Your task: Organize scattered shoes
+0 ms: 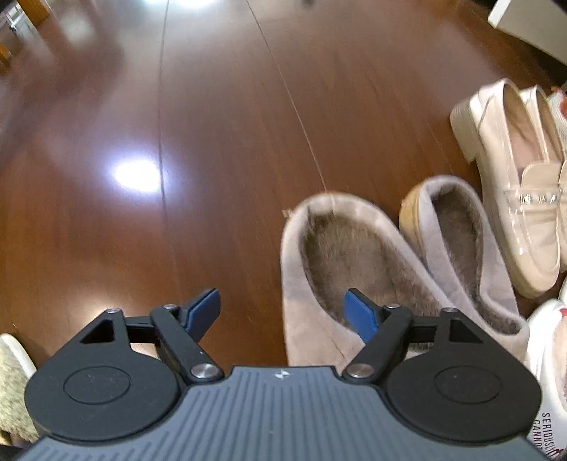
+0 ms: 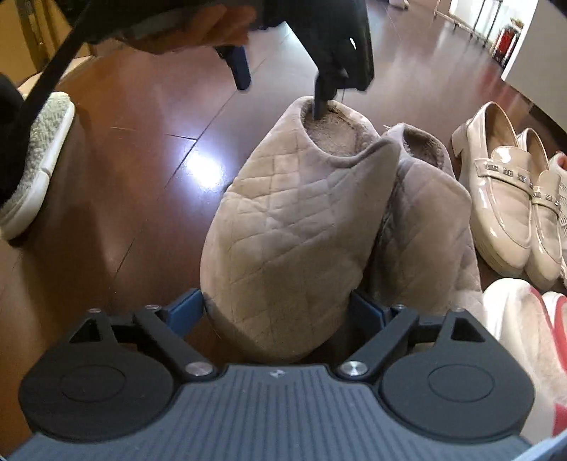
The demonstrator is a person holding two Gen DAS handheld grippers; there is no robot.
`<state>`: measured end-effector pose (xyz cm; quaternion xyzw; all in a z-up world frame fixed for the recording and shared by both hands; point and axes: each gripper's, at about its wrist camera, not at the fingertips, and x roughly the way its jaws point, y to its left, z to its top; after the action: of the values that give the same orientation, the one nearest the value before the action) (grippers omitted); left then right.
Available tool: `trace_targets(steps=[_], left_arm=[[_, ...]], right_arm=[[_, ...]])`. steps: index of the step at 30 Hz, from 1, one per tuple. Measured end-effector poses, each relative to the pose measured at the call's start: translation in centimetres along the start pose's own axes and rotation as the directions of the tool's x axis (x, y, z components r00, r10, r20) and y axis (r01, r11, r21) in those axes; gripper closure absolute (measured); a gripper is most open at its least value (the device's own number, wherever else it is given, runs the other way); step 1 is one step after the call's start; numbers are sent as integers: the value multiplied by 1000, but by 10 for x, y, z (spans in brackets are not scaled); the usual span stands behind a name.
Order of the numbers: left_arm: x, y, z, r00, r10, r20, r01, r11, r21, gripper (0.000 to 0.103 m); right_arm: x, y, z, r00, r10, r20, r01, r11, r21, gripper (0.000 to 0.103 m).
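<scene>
Close in, left gripper [image 1: 281, 312] pointing steeply down, jaws partly open and astride the side wall of the near grey slipper [image 1: 340, 248]: one blue pad [image 1: 359, 314] down inside the furry opening, the other out over bare floor, neither seen pressing. From the right wrist view, same gripper at the heel end, one finger dipped into the lining, a hand [image 2: 198, 28] above it.

Right gripper [image 2: 276, 308] spread wide across the quilted toe of that slipper, a pad close against each flank; squeezing or merely alongside, impossible to tell.

Just beside, touching along its length, a second grey slipper [image 1: 457, 227], matching, toe the same way. Next over, a pair of cream patent loafers [image 1: 514, 184] with a studded strap, side by side. At the right edge, a white shoe with red trim [image 2: 514, 319]. Well apart on the other side, a fleecy slipper with a white sole [image 2: 39, 152].

Underneath, glossy reddish-brown wooden floor [image 1: 177, 124], bright lamp glare on the boards. Far corner, white furniture [image 1: 531, 28].
</scene>
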<state>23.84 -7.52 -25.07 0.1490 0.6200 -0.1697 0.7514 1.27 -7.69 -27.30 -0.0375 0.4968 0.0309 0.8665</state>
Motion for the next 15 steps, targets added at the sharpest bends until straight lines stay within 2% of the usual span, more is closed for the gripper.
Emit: trace_targets(steps=[2, 11, 15], left_arm=[[4, -2, -8, 999, -29, -17, 29, 999, -15, 41], [4, -13, -14, 998, -55, -28, 55, 998, 13, 41], [1, -16, -15, 998, -53, -34, 53, 998, 18, 41]], right_arm=[[-1, 2, -4, 1000, 7, 13, -6, 999, -36, 29], [-7, -3, -11, 1000, -11, -13, 11, 999, -31, 32], [-8, -6, -16, 1000, -11, -25, 9, 997, -74, 32]])
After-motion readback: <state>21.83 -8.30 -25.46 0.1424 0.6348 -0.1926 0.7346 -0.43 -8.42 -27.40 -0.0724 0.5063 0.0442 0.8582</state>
